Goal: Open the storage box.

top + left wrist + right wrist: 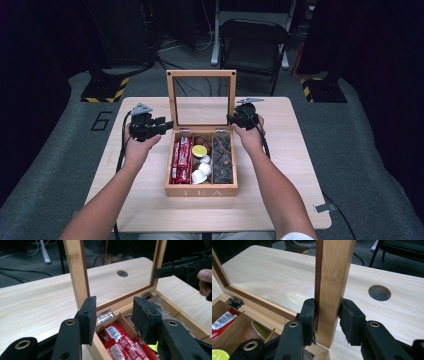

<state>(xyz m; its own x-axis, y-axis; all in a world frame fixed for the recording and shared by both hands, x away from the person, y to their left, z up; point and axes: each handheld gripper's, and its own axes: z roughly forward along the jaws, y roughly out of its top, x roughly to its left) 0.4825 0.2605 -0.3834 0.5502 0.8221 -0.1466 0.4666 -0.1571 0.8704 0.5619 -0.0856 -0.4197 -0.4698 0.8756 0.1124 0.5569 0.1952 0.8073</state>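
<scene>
A wooden tea box (201, 190) stands open mid-table, its glass-paned lid (201, 73) upright. Red packets (182, 160) fill the left compartment, a yellow-topped capsule (199, 150) and white capsules (200, 175) the middle, dark packets (222, 157) the right. My right gripper (231, 119) is shut on the lid's right frame post (334, 277), with a pad pressed against each face of it. My left gripper (167, 123) hovers at the lid's left post (77, 272), above the red packets (120, 342). Its jaws are apart, the pads (88, 320) touch nothing, and the post stands behind the left pad.
The light wooden table (280, 200) has bare room on both sides of the box and a round cable hole (379, 292) behind the lid. A black folding chair (252, 45) stands beyond the far edge. Cables trail from both grippers.
</scene>
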